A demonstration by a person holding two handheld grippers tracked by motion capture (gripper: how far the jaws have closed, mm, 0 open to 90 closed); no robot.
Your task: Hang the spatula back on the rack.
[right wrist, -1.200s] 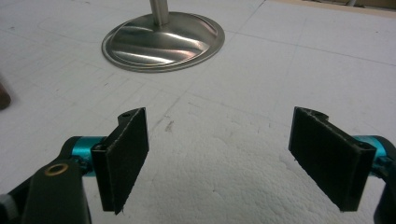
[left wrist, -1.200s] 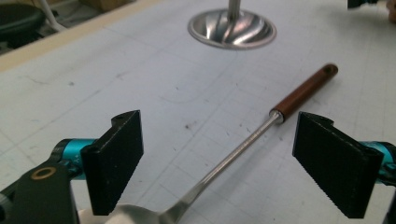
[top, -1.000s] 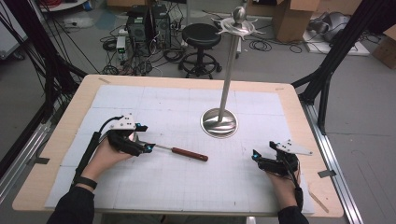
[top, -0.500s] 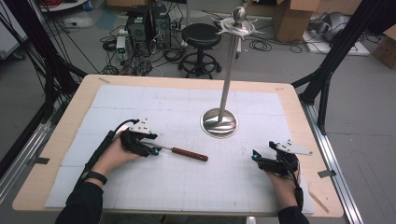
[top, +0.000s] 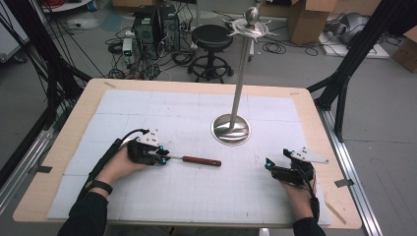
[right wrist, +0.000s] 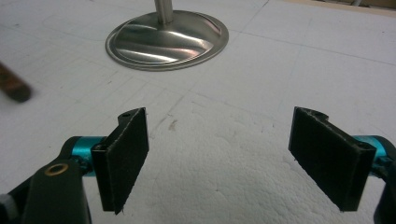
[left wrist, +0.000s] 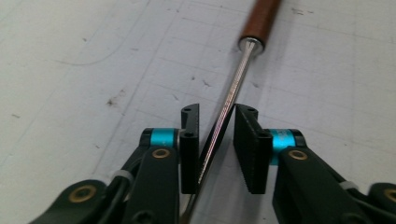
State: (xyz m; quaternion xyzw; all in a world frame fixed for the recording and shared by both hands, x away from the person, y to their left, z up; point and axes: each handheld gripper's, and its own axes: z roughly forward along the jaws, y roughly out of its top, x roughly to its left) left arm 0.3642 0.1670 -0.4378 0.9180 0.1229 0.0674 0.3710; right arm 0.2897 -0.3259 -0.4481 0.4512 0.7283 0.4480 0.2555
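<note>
Screwdriver (left wrist: 224,126) without readable writing sits between closing left gripper (left wrist: 215,140) jaws.

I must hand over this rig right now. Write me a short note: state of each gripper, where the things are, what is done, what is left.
Left gripper: jaws have just been closing around the screwdriver shaft; in the left gripper view a small gap remains at one pad, so the grip is not yet firm.
Right gripper: open, empty, resting near the right side of the table.
Screwdriver: lying flat on the white mat, handle toward the stand, not touching it.
Done: left gripper placed on the shaft.
Left: probably finish the grip and lift the screwdriver.
</note>
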